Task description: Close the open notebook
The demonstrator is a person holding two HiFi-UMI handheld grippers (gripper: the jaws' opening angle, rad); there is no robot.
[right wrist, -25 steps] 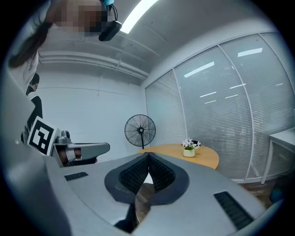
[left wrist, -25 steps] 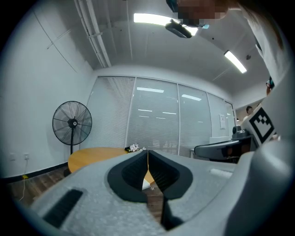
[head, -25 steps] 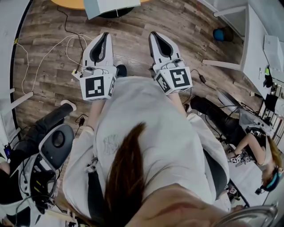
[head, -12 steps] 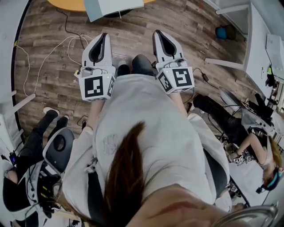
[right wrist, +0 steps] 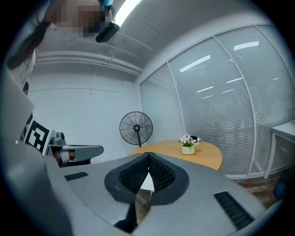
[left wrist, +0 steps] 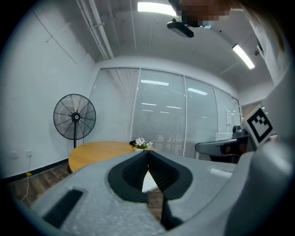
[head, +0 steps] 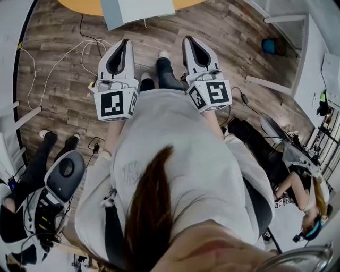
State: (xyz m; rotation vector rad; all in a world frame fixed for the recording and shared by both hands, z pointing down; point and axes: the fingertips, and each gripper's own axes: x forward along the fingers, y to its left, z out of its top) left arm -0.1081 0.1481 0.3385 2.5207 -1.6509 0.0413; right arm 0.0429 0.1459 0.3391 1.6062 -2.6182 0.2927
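The left gripper [head: 126, 42] and right gripper [head: 189, 40] are held closed on nothing.
Their fingers [left wrist: 131, 170] are pressed together above the wooden floor [head: 53, 111]. A pale flat thing [head: 139, 8], not surely identifiable as the notebook, is seen on the round worktop [head: 79, 4] at top centre, well apart from them.

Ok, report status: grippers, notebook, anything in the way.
Left gripper shut, empty. Right gripper shut, empty. No notebook confirmed; white flat item on round table ahead. Cables on floor at left.
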